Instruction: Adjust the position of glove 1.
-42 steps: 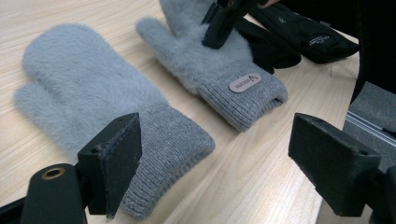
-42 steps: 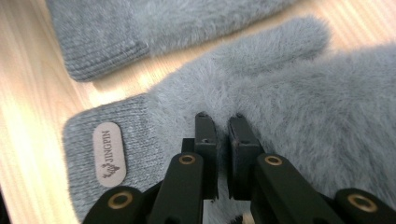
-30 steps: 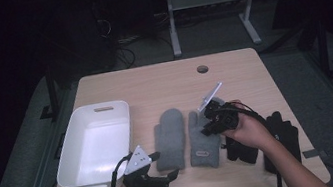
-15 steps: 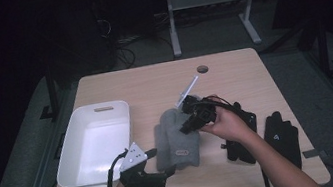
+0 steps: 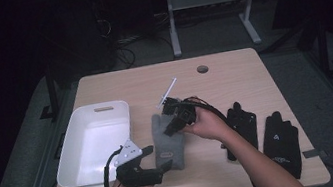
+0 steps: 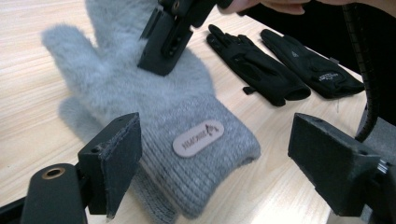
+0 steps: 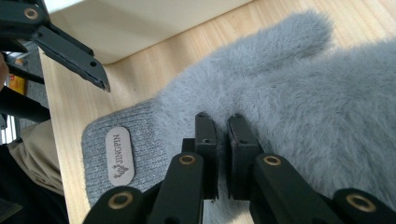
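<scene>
Table point(image 5: 232, 75): light wood, 1 round hole point(image 5: 202, 69) near its far edge.

Tray point(image 5: 75, 153): white, rectangular, on the table's left part, nothing visible inside.

Grey mittens point(image 5: 170, 143): 2, fuzzy, stacked 1 over the other just right of the tray, cuffs toward the person. The upper one carries an oval label point(image 6: 198, 137) on its knit cuff; the edge of the lower one shows under it in the left gripper view.

Black gloves point(image 5: 261, 131): 2, flat and side by side on the table's right part, fingers pointing away from the person.

Right gripper point(image 7: 223, 140): tips down on the upper mitten's fuzzy palm, jaws pressed nearly together; whether they pinch any fabric cannot be told.

Left gripper point(image 6: 215, 158): at the mittens' cuffs, jaws spread wide to either side of them, holding nothing.
</scene>
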Motion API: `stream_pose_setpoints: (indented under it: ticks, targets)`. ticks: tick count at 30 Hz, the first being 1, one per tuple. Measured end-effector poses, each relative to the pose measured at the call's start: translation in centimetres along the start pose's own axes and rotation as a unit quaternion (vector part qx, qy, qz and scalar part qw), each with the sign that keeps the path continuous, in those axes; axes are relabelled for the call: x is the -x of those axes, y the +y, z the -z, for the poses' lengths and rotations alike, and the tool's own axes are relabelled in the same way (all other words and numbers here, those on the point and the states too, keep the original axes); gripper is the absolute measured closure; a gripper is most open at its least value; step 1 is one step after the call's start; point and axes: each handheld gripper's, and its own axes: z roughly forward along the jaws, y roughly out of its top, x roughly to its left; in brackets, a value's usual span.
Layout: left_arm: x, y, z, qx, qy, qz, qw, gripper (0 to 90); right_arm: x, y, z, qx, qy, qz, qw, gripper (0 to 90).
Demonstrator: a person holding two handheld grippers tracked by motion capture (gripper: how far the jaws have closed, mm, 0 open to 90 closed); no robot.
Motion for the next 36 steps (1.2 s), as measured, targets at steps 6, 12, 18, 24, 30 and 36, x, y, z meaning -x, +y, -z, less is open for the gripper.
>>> stream_pose_setpoints:
  ticks: [6, 12, 18, 24, 30, 36]
  targets:
    - [-0.4, 0.2, -0.1, -0.003, 0.003, 0.010, 0.9999, 17.7, 0.5, 0.4, -0.8, -0.011, -0.001, -0.001, 0.9999, 85.0]
    - [-0.6, 0.2, -0.3, -0.011, 0.005, 0.005, 0.9999, 17.7, 1.4, 0.4, -1.6, -0.021, 0.000, -0.010, 0.9997, 84.2]
    - [-0.3, 0.0, -0.8, -0.022, 0.004, 0.001, 0.9998, 21.6, 2.4, -0.2, -2.6, -0.013, 0.011, -0.025, 0.9995, 75.5]
    - [-0.5, 0.0, -1.1, -0.026, 0.012, 0.003, 0.9996, 21.8, 2.7, -0.9, -1.3, 0.022, 0.001, -0.044, 0.9988, 53.1]
    - [-0.4, 0.0, -1.3, -0.027, 0.013, 0.002, 0.9996, 21.9, 4.0, -3.0, 0.5, 0.068, -0.008, -0.094, 0.9931, 34.7]
    - [-0.4, 0.1, -1.4, -0.026, 0.012, 0.001, 0.9996, 21.8, 5.6, -4.6, 0.6, 0.076, -0.021, -0.134, 0.9878, 30.4]
